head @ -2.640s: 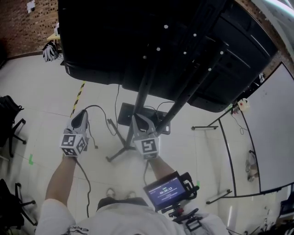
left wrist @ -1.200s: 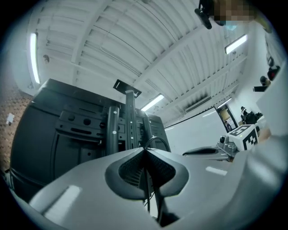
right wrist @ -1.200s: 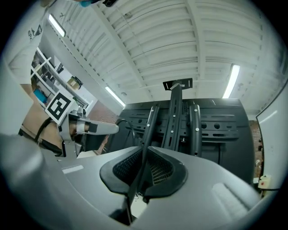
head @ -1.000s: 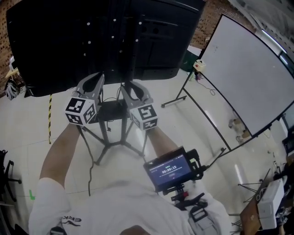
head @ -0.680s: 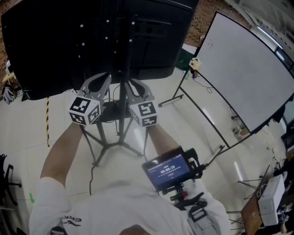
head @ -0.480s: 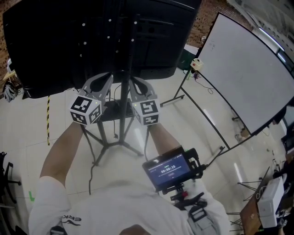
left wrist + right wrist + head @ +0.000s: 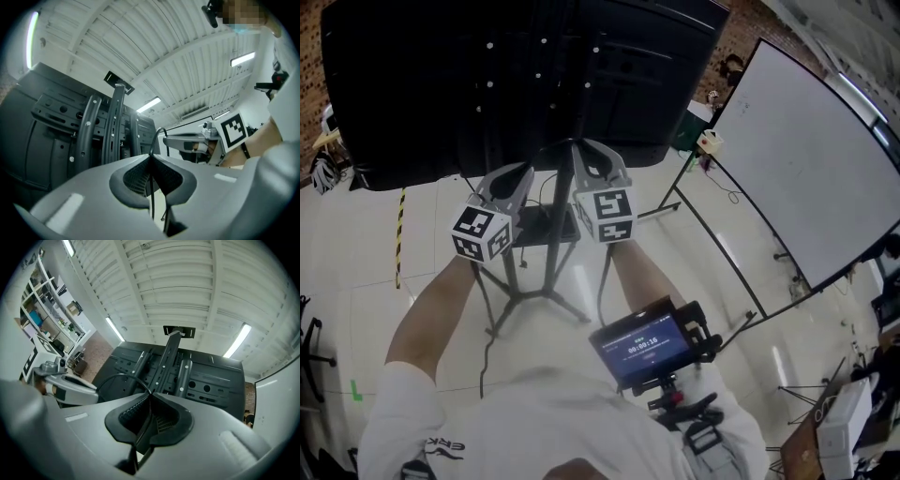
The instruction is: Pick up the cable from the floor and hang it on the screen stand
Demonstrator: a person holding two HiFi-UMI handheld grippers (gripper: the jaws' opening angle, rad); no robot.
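A thin black cable [image 7: 157,133] arcs between my two grippers just behind the big black screen [image 7: 441,75]. My left gripper [image 7: 514,173] is shut on the cable, which runs up out of its closed jaws [image 7: 151,155]. My right gripper [image 7: 586,147] sits higher, next to the screen stand's pole [image 7: 565,187]. Its jaws have just been closing, then easing slightly, and they pinch the cable [image 7: 117,376] at the tips [image 7: 150,393]. More cable [image 7: 482,370] hangs down to the floor. The stand's uprights [image 7: 168,357] rise straight ahead.
The stand's legs [image 7: 534,300] spread on the tiled floor below my hands. A whiteboard [image 7: 806,159] on a thin metal frame stands to the right. A phone on a chest rig [image 7: 642,349] sits near my body. Yellow-black tape [image 7: 398,239] marks the floor at left.
My right gripper has risen along the stand pole. My left gripper has sunk a little, so the two now sit at different heights. The cable stays in both.
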